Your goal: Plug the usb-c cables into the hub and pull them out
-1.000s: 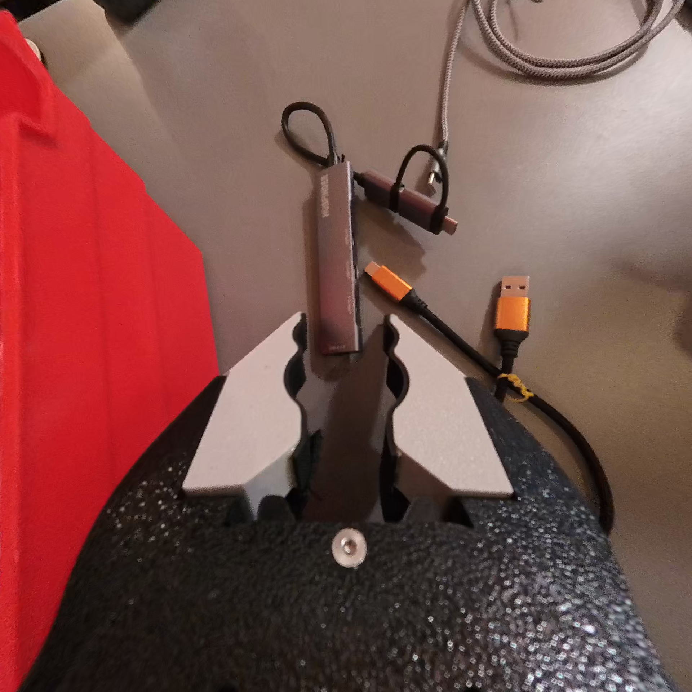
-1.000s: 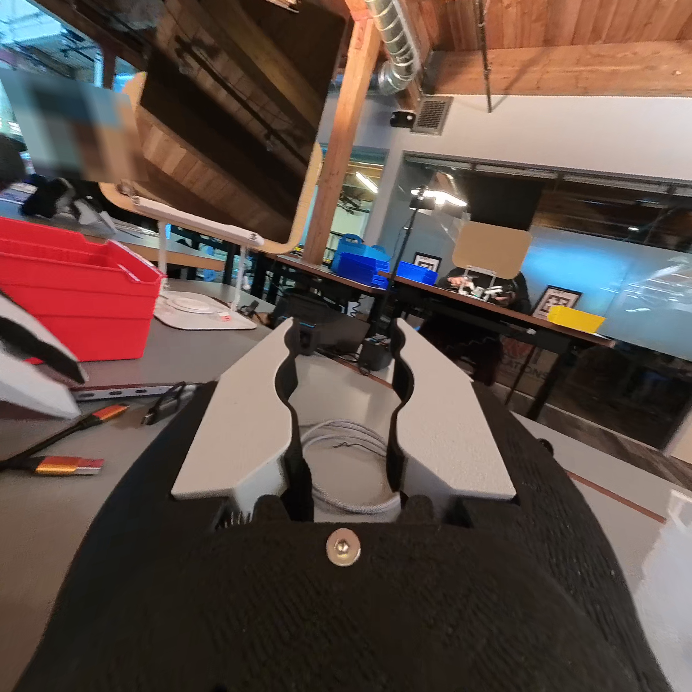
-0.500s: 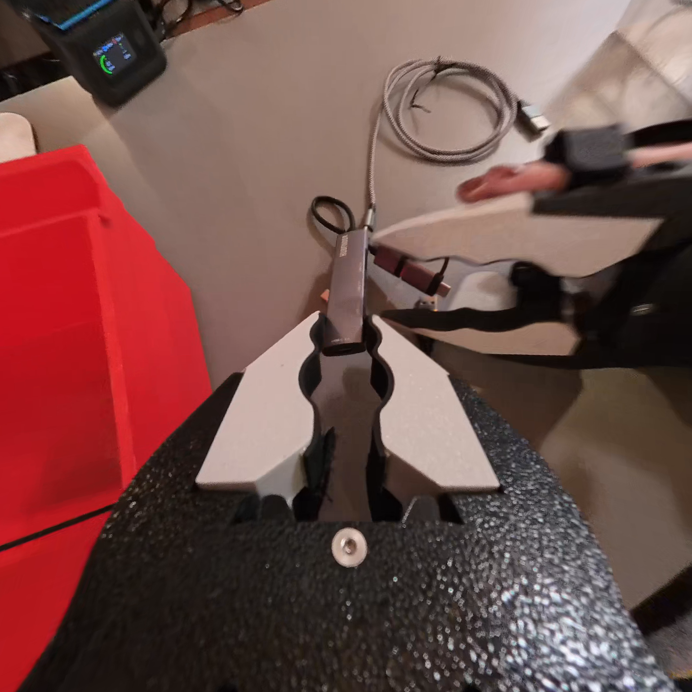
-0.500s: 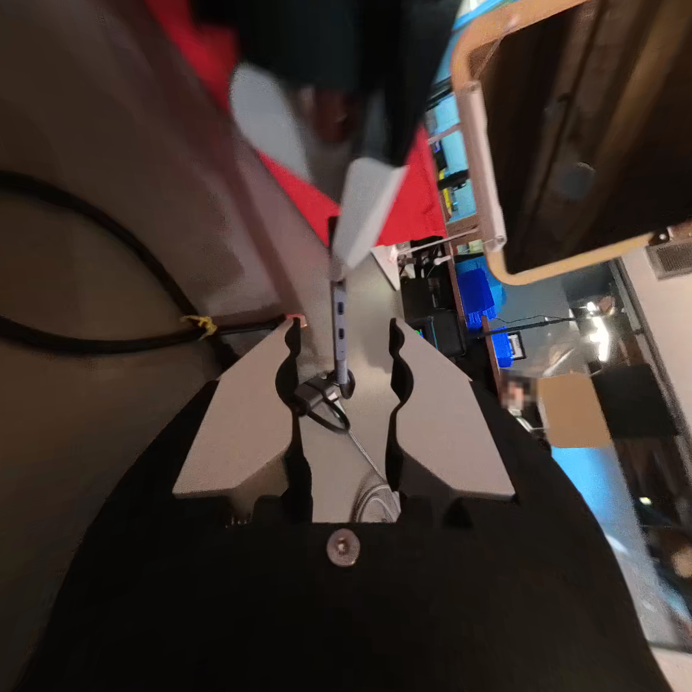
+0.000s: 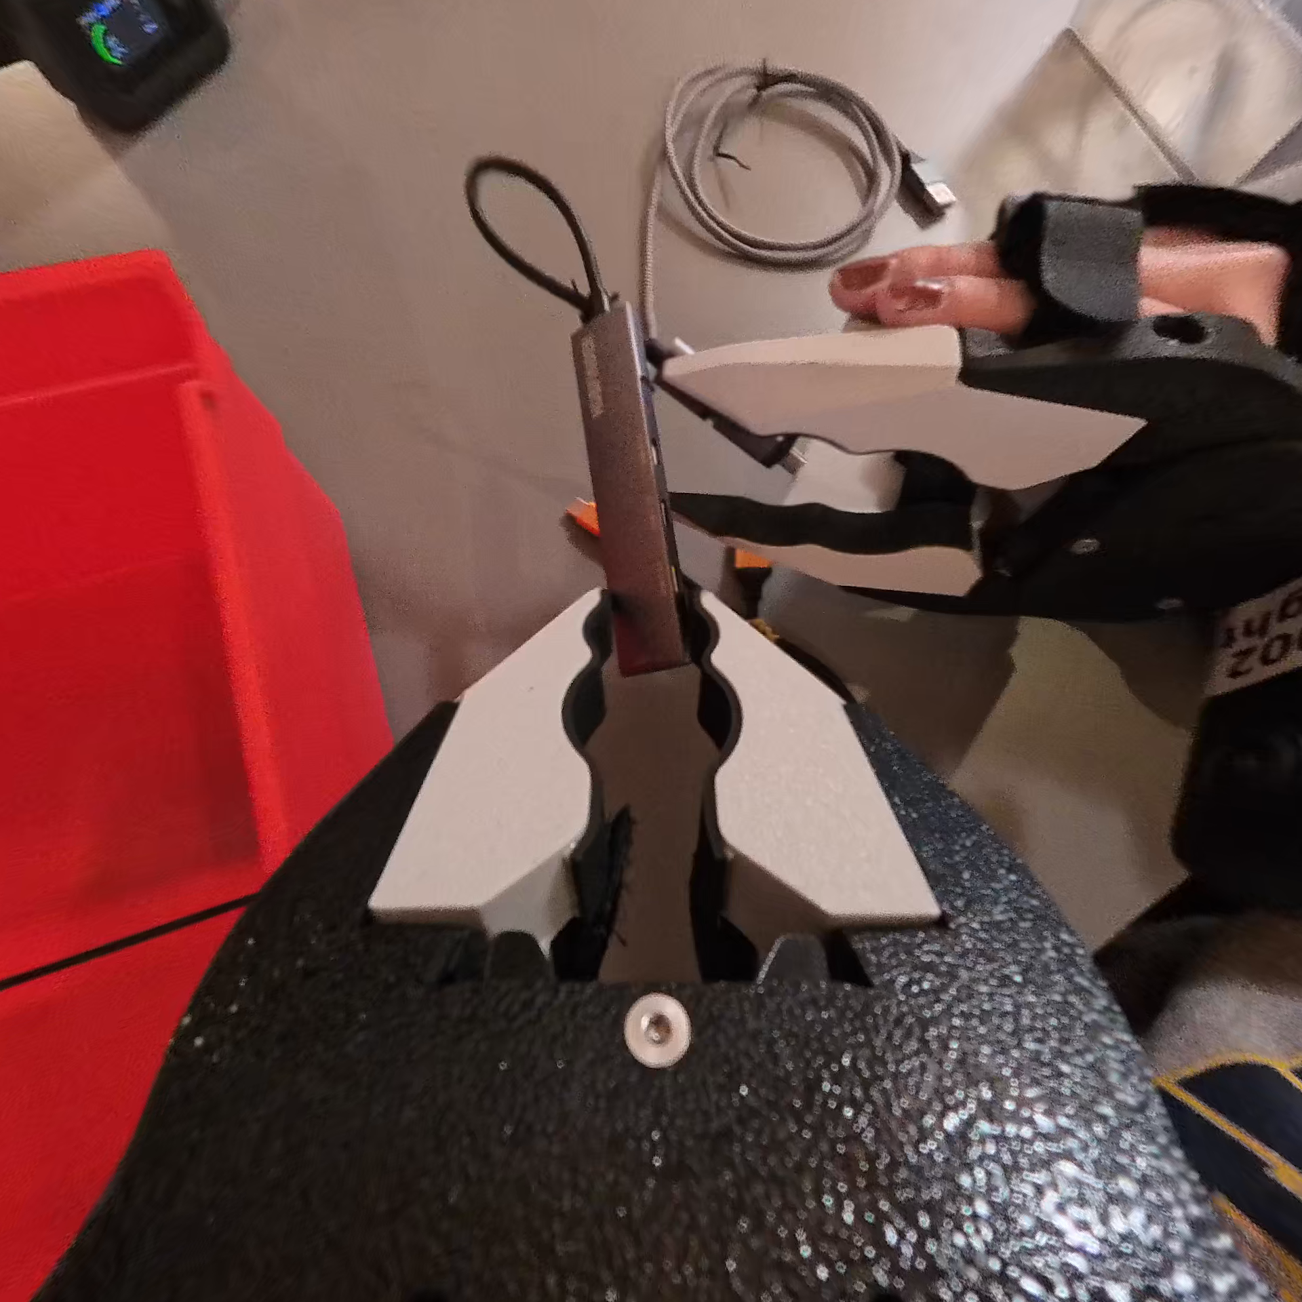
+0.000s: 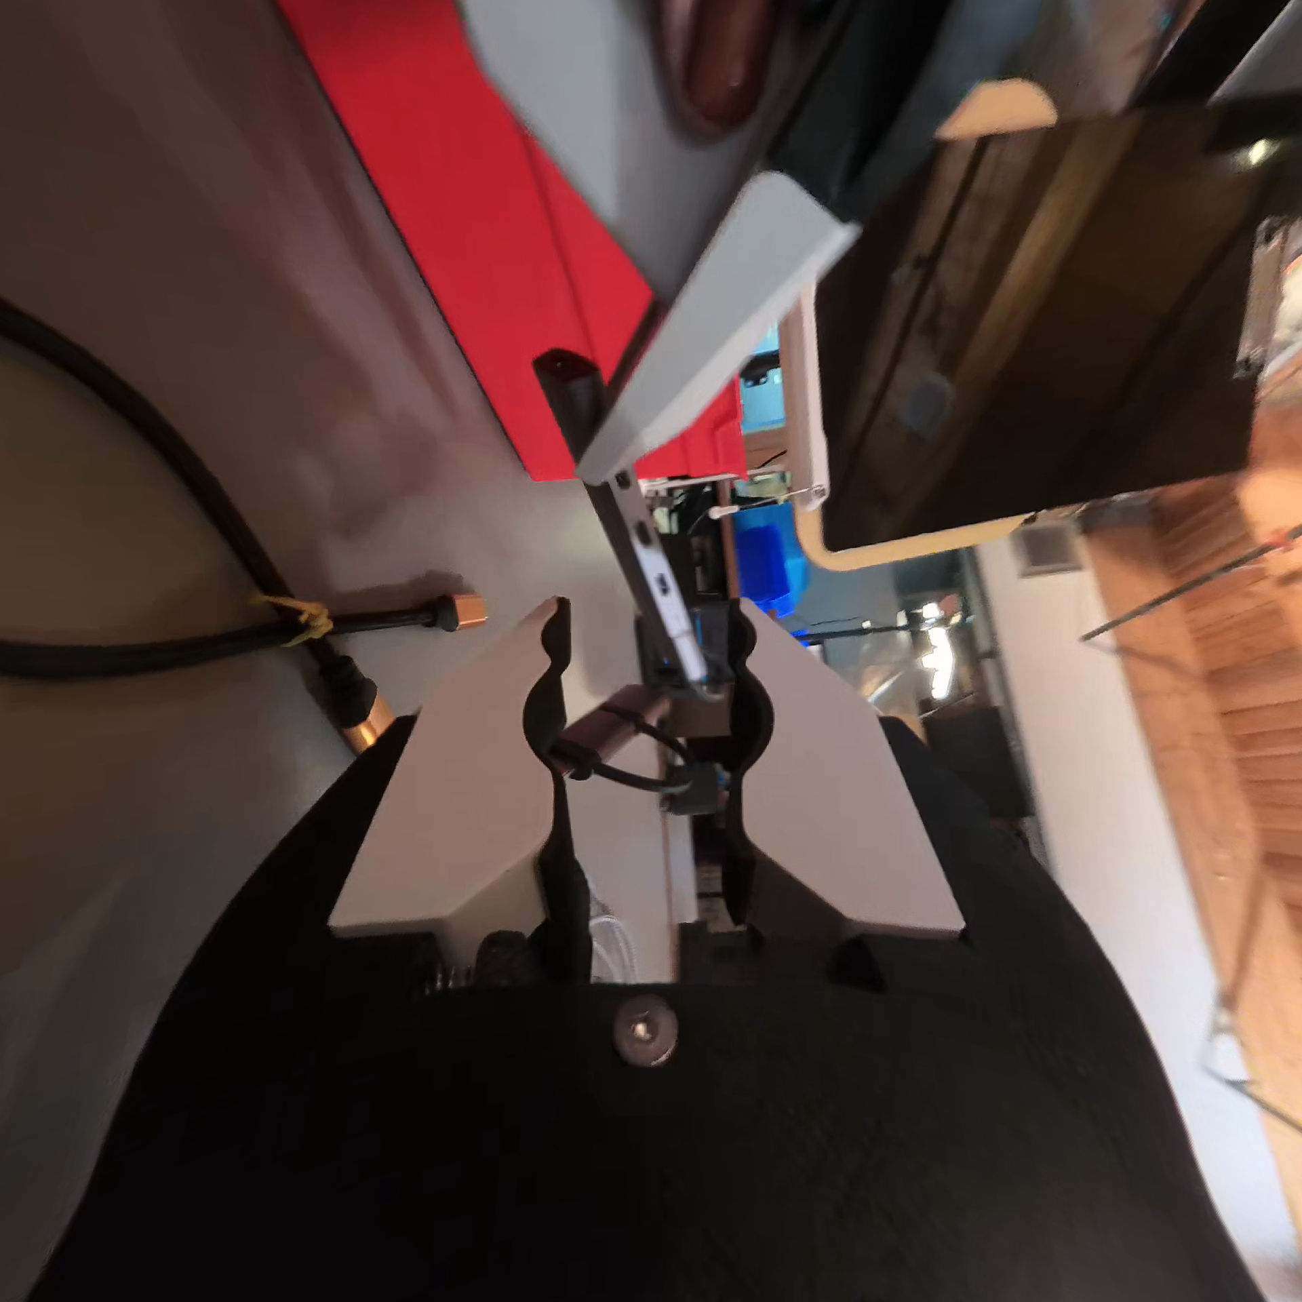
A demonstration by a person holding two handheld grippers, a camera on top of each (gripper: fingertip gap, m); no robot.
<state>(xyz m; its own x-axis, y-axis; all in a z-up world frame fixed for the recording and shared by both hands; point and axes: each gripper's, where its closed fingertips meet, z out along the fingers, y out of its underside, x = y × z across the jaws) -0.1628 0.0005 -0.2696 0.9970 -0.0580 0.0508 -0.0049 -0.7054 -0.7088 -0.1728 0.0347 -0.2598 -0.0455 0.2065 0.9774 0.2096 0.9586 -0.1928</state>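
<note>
1. Left wrist view: the left gripper [image 5: 652, 634] is clamping the near end of the grey hub [image 5: 623, 479], which is rising far and upright between its pads. The right gripper [image 5: 676, 440], jaws parted, is reaching in from the right. A label is showing on the hub, unreadable.

2. Right wrist view: the right gripper [image 6: 652, 620] is standing open around the hub's [image 6: 652, 563] end and its attached plug [image 6: 606, 726]; pads are not pressing. An orange-tipped cable [image 6: 461, 611] is lying left.

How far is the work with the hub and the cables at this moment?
Done: the left gripper holds the slim grey metal hub lifted. In hand: the right gripper, jaws open, reaches around the dark plug at the hub's side. Left: the orange-tipped black cable lies unplugged on the table.
</note>
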